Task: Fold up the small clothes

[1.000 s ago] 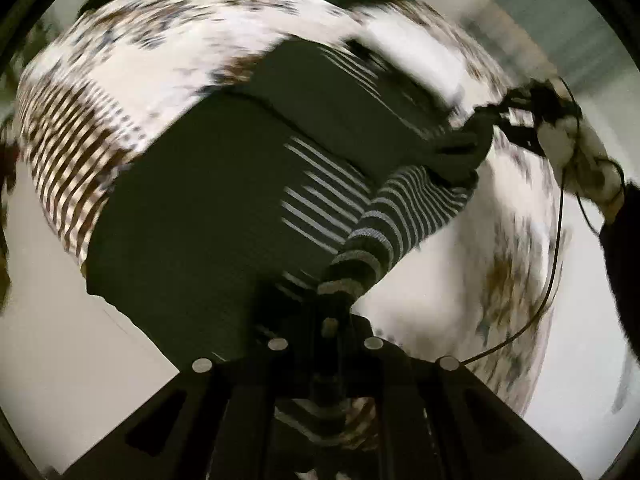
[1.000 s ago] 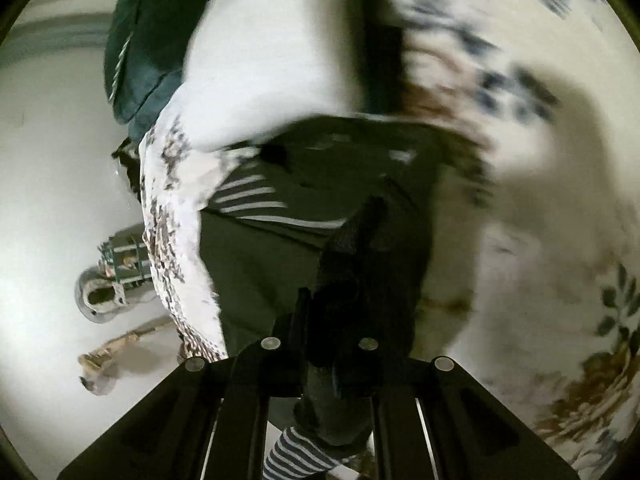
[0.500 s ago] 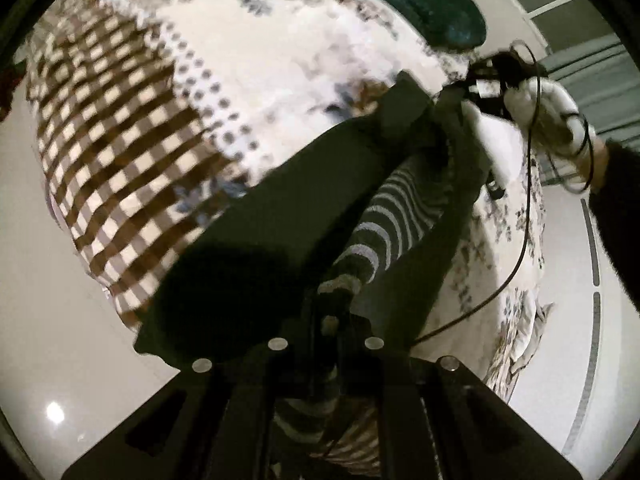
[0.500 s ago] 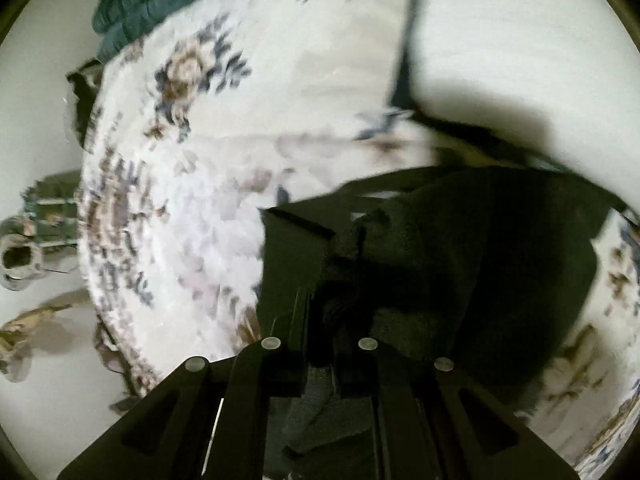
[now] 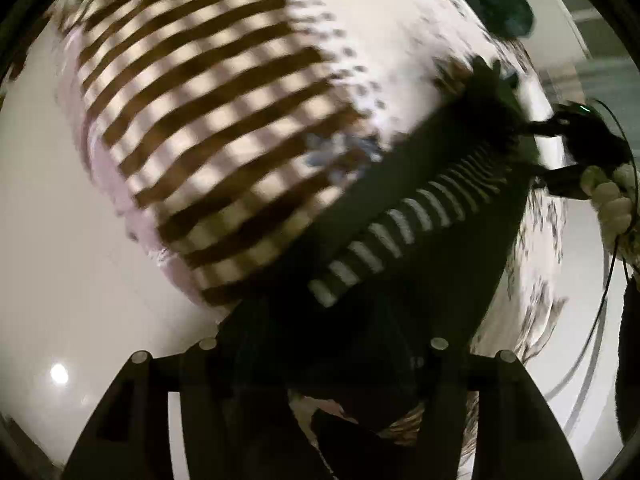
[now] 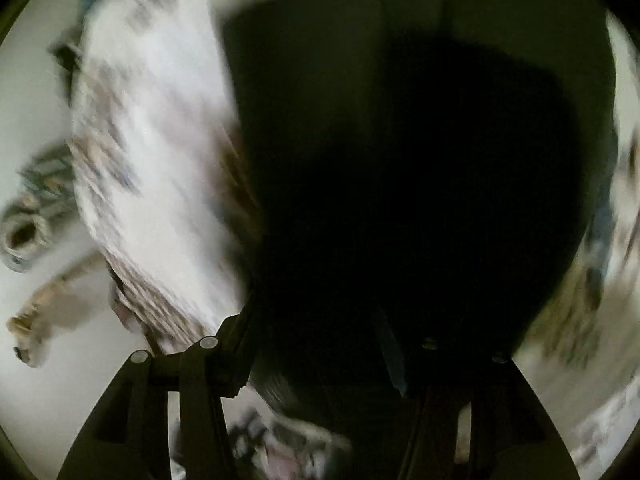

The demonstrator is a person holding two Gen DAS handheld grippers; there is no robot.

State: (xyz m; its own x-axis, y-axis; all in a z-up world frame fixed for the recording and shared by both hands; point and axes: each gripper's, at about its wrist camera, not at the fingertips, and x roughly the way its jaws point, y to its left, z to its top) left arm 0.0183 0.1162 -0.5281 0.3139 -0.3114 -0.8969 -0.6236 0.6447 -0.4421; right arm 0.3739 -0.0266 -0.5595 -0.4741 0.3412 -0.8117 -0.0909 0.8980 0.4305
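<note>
My two grippers let go of a dark top on the bed

My left gripper (image 5: 320, 364) is opening, the dark top (image 5: 404, 216) with its striped sleeve (image 5: 400, 224) loose between the jaws; the top lies on the flowery bed cover (image 5: 400, 40) beside a brown checked patch (image 5: 208, 120); my right gripper (image 6: 328, 360) is opening over the same top.

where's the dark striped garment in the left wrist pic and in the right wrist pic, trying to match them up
Left wrist: the dark garment runs diagonally from bottom centre to upper right, its white-striped sleeve along it.
Right wrist: the same garment fills the centre and right as a dark blurred mass; no stripes can be made out.
Shared landmark: the pale floral bedspread under the garment.
</note>
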